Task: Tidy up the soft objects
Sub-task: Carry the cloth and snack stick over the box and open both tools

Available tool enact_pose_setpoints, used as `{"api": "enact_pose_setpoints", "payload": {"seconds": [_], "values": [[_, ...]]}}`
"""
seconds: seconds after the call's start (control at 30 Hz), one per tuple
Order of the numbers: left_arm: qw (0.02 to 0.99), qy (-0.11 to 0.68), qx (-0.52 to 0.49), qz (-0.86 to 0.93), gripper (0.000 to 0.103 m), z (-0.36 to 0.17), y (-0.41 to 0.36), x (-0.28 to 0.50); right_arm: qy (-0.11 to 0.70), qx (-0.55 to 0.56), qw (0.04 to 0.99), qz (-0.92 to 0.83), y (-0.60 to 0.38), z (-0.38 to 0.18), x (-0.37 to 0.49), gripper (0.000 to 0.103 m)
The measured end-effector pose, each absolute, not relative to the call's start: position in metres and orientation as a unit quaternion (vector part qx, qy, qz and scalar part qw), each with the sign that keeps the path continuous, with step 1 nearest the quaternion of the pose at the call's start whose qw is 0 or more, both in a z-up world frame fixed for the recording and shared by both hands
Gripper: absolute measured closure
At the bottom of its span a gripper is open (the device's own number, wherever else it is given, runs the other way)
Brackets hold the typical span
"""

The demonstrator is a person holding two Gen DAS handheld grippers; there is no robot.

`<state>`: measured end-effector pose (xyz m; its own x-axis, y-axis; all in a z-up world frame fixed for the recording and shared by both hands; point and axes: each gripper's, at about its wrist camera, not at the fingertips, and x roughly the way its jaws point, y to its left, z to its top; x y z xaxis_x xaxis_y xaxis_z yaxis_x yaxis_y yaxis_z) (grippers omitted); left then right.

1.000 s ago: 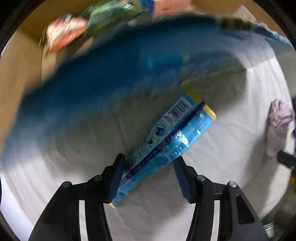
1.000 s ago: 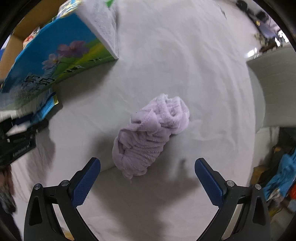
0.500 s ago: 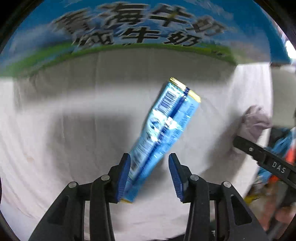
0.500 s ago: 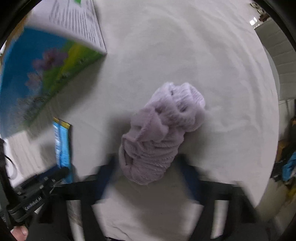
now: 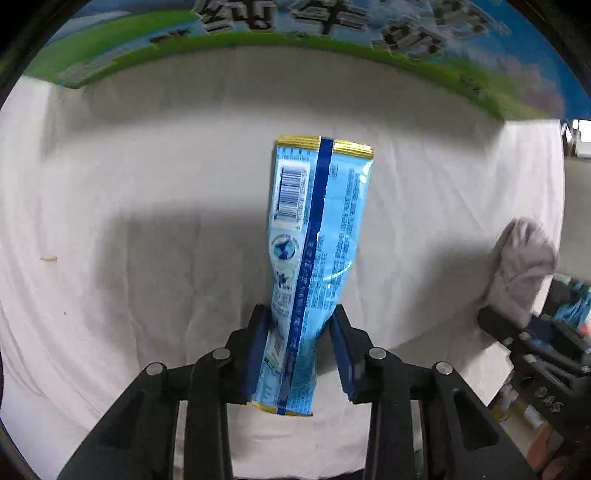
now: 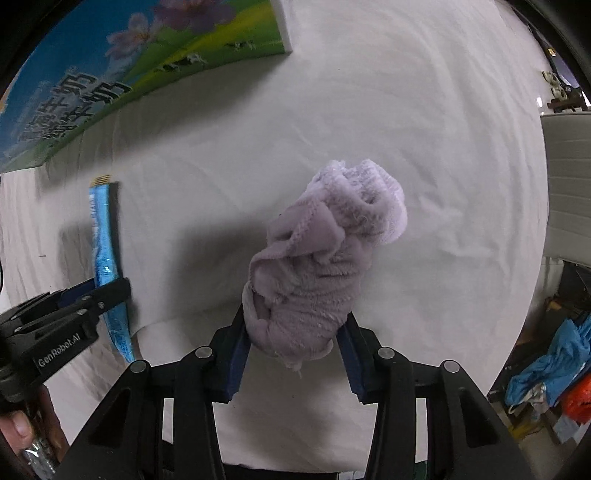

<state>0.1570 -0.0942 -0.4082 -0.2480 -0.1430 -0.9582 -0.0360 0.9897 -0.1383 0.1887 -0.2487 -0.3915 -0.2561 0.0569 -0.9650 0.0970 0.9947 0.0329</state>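
My left gripper (image 5: 299,332) is shut on a light-blue snack packet (image 5: 317,236) with gold ends and holds it above the white sheet. The packet also shows edge-on in the right wrist view (image 6: 105,254), with the left gripper (image 6: 92,295) around it. My right gripper (image 6: 293,332) is shut on a crumpled lilac fleece cloth (image 6: 321,258), lifted off the sheet. The cloth shows at the right edge of the left wrist view (image 5: 524,266).
A large blue-and-green printed carton (image 5: 295,29) stands at the far side of the white sheet (image 5: 129,221); it also shows in the right wrist view (image 6: 129,66). The table edge drops off to the right, with clutter on the floor (image 6: 554,373).
Both grippers have closed: the left on the blue packet, the right on the lilac cloth. Both objects are now lifted and point straight ahead. The left view has swung toward the carton.
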Motion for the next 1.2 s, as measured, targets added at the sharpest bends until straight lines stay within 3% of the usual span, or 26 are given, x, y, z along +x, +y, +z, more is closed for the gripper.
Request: {"api": "enact_pose_setpoints", "payload": {"seconds": [0.13, 0.47, 0.87, 0.97, 1.2], "values": [[0.622, 0.782, -0.033, -0.041, 0.072, -0.384, -0.043, 0.146, 0.792, 0.052, 0.607, -0.024, -0.242, -0.404, 0.183, 0.056], [0.673, 0.738, -0.009, -0.038, 0.076, -0.343, -0.062, 0.130, 0.772, 0.049, 0.634, -0.022, -0.235, -0.382, 0.168, 0.059], [0.741, 0.666, -0.046, -0.076, 0.077, -0.240, -0.054, 0.122, 0.722, 0.074, 0.687, 0.027, -0.240, -0.279, 0.164, 0.060], [0.759, 0.644, -0.056, -0.083, 0.078, -0.194, -0.031, 0.143, 0.706, 0.076, 0.703, 0.041, -0.239, -0.257, 0.165, 0.060], [0.795, 0.593, -0.078, -0.097, 0.078, -0.143, -0.012, 0.177, 0.671, 0.075, 0.733, 0.082, -0.206, -0.193, 0.186, 0.060]]}}
